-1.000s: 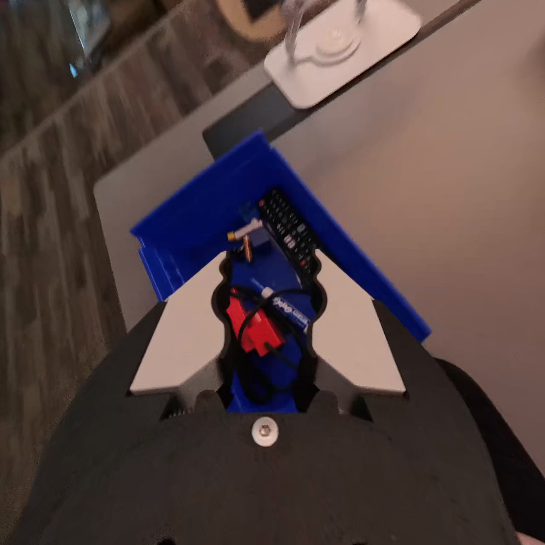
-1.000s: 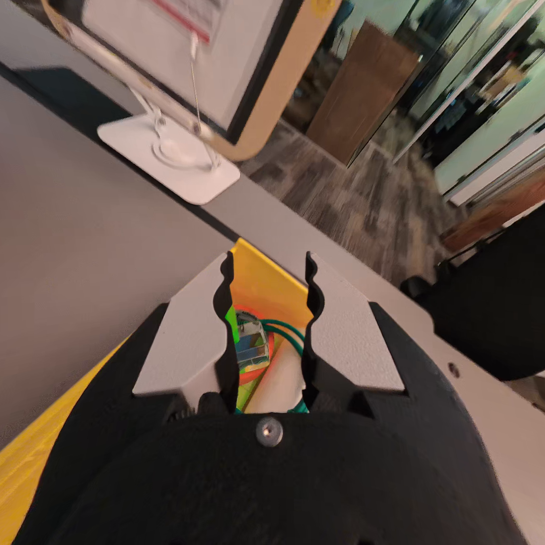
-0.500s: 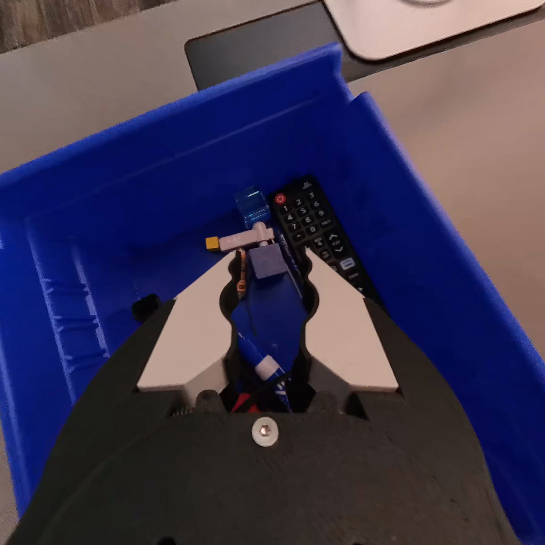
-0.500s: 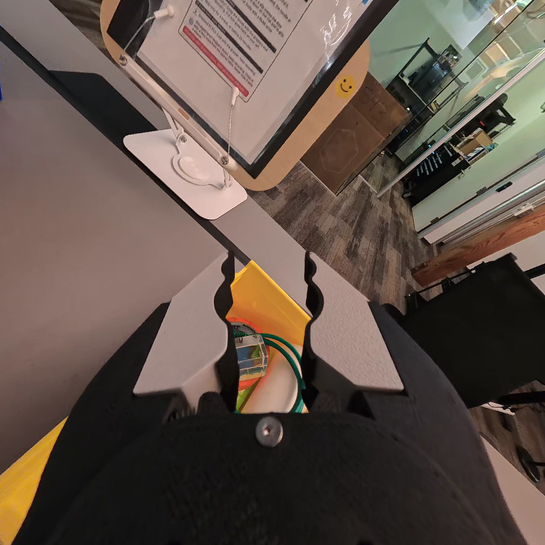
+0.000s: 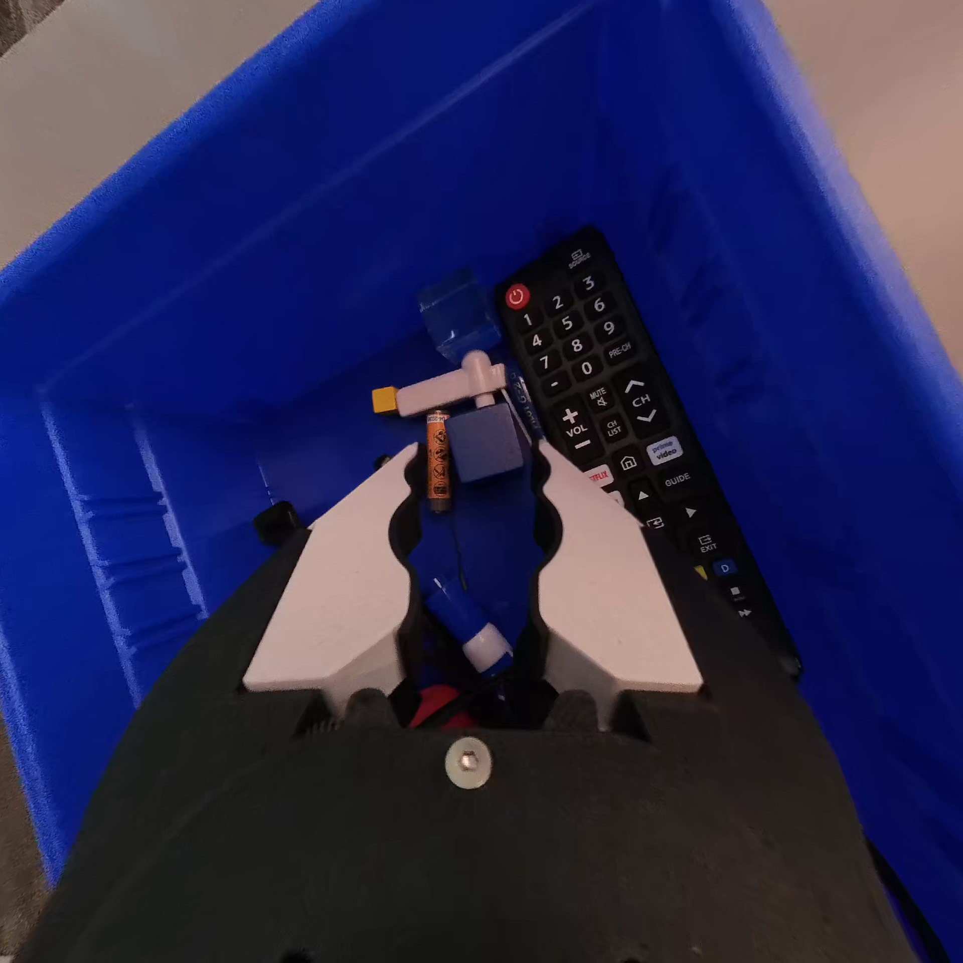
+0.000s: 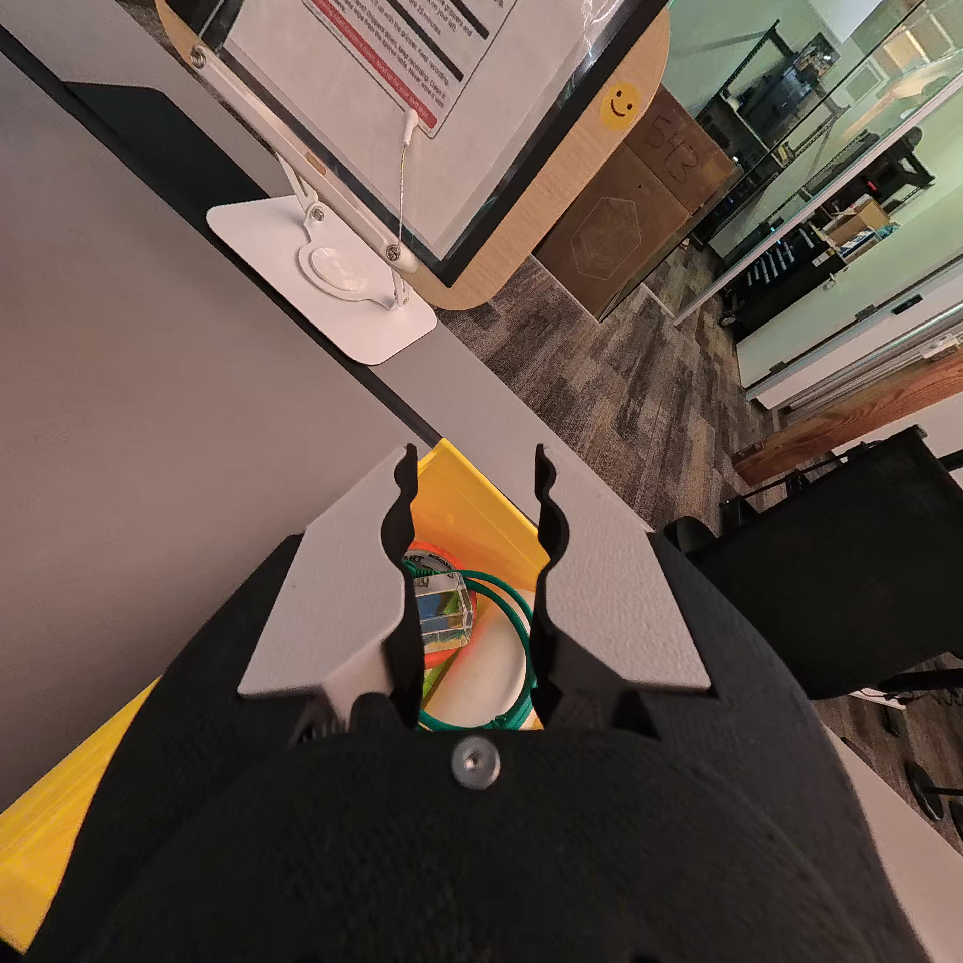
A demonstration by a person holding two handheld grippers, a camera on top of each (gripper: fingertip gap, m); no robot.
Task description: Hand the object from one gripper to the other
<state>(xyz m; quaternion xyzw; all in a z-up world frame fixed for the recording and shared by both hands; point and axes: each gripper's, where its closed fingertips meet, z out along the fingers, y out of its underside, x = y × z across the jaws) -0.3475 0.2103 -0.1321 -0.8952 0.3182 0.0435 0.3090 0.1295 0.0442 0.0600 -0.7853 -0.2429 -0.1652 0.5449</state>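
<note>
In the left wrist view, the left claw (image 5: pixel 475 458) is open and holds nothing; its two white fingers (image 5: pixel 344 583) reach down into one blue bin (image 5: pixel 219 292) that fills most of the frame. On the floor of the bin, just ahead of the fingertips at the centre of the frame, lies one dark blue cube (image 5: pixel 484 443). Touching its left side is one orange battery (image 5: pixel 437 461), which points toward the left finger. Above these two are one white plastic piece (image 5: pixel 451 388) with one small yellow block (image 5: pixel 384 401) at its left end, and one clear blue cube (image 5: pixel 458 312) higher up. One black remote control (image 5: pixel 589 365) lies along the right wall of the bin, its red button at the upper end. Between the fingers, lower in the frame, one blue and white marker (image 5: pixel 469 625) shows, with something red (image 5: pixel 437 703) under it, mostly hidden.

In the right wrist view, the right claw (image 6: pixel 475 458) is also open and empty, above one yellow bin (image 6: pixel 469 500) on the grey table (image 6: pixel 156 417). Inside this bin I can count one clear block (image 6: pixel 443 604), one green cable (image 6: pixel 516 625) in a loop and one white round thing (image 6: pixel 490 672). At the upper centre of the frame, one sign holder (image 6: pixel 323 271) stands on the table on a white base.
</note>
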